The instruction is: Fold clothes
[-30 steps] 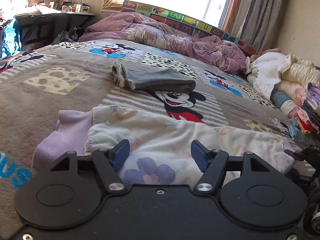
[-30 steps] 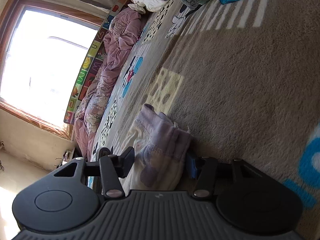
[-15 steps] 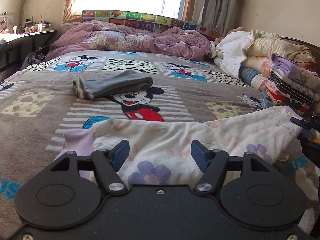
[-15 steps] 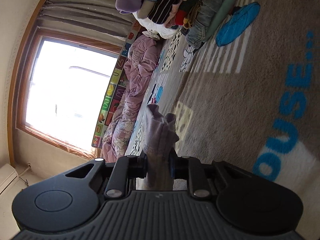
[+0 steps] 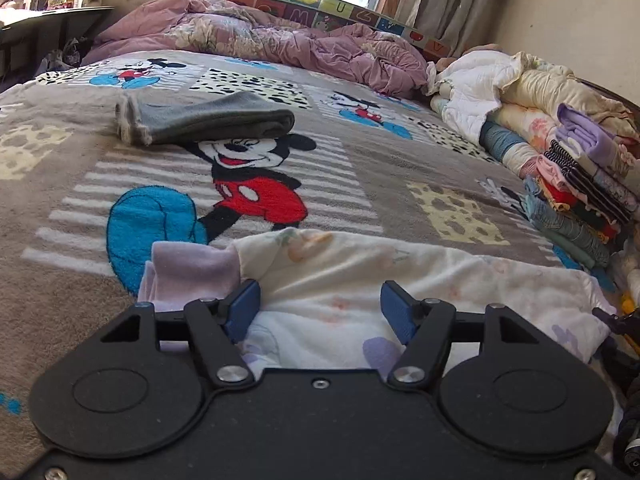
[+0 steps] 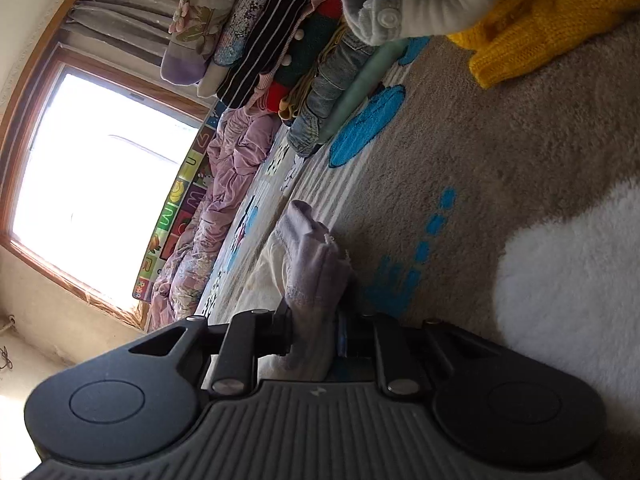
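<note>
A white floral garment [image 5: 360,276] with lilac cuffs lies across the near part of the cartoon-print blanket [image 5: 360,168]. My left gripper [image 5: 320,308] stands open just above its middle, blue pads wide apart and cloth showing between them. One lilac cuff [image 5: 192,272] lies left of the left finger. In the right wrist view, rolled on its side, my right gripper [image 6: 316,332] is shut on the other lilac cuff [image 6: 312,264], and the bunched cloth sticks up out of the jaws.
A folded grey garment [image 5: 208,120] lies farther up the bed. A stack of folded clothes [image 5: 576,184] and quilts lines the right side. A rumpled purple duvet [image 5: 256,36] fills the head end. A yellow knit [image 6: 540,28] lies near the stack.
My right gripper went from open around the lilac cuff to shut on it, then carried it right toward the clothes stack. The garment slid toward me and my left gripper stayed open over it.
</note>
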Demonstrator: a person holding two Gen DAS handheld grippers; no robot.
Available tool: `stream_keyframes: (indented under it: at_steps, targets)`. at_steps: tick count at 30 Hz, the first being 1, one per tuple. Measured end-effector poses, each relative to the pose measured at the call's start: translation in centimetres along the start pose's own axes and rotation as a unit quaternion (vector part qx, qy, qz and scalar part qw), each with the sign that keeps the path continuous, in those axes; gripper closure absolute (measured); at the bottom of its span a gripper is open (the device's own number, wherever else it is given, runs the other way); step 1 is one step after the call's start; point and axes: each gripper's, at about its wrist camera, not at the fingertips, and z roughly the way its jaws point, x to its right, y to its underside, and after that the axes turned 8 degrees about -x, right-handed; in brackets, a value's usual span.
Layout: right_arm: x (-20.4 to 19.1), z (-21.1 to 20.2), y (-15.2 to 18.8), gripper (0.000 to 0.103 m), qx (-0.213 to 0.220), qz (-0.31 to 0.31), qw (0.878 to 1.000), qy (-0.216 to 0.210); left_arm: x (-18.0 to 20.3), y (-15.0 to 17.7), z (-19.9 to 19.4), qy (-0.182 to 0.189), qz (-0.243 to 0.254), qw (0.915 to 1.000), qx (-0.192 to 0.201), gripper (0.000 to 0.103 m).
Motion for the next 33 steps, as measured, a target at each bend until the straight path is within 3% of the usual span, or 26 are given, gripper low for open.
stream_keyframes:
  at_steps: [6,7,9,11,14,18,24,30,33]
  targets:
    - [0.4,-0.2,-0.1,0.084,-0.005,-0.006,1.000,-0.016,-0.4,-1.2,-0.1,-0.008,-0.027,0.9995,0.012,0.037]
    - [0.4,-0.3,0.0,0.084,-0.005,-0.007,1.000,-0.016,-1.0,-0.8,1.3,-0.014,-0.030,0.9993,-0.015,0.033]
    - [0.4,-0.4,0.1,0.084,-0.005,-0.009,1.000,-0.016,-1.1,-0.5,1.4,-0.024,-0.023,0.9994,-0.001,0.027]
    - [0.3,-0.3,0.0,0.084,-0.005,-0.010,1.000,-0.017,-0.7,-0.7,0.7,-0.031,-0.024,0.9992,0.010,0.027]
    - [0.3,-0.3,0.0,0.084,-0.004,-0.008,1.000,-0.018,1.1,-0.4,-0.9,-0.032,0.003,0.9983,0.048,0.028]
    - [0.1,-0.6,0.2,0.082,-0.004,-0.009,1.000,-0.019,5.6,0.7,-1.9,-0.063,0.091,0.9897,0.091,0.028]
    - [-0.8,-0.9,-0.1,0.080,-0.003,-0.019,1.000,-0.014,1.9,0.3,-1.8,-0.105,0.033,0.9919,0.064,0.028]
    - [-0.3,-1.0,0.0,0.081,-0.007,-0.012,1.000,-0.008,-2.0,-0.2,-1.6,-0.146,-0.028,0.9882,0.036,0.024]
    - [-0.4,-1.0,0.1,0.080,-0.006,-0.013,1.000,-0.009,-1.7,-0.3,-3.2,-0.142,-0.032,0.9868,0.071,0.024]
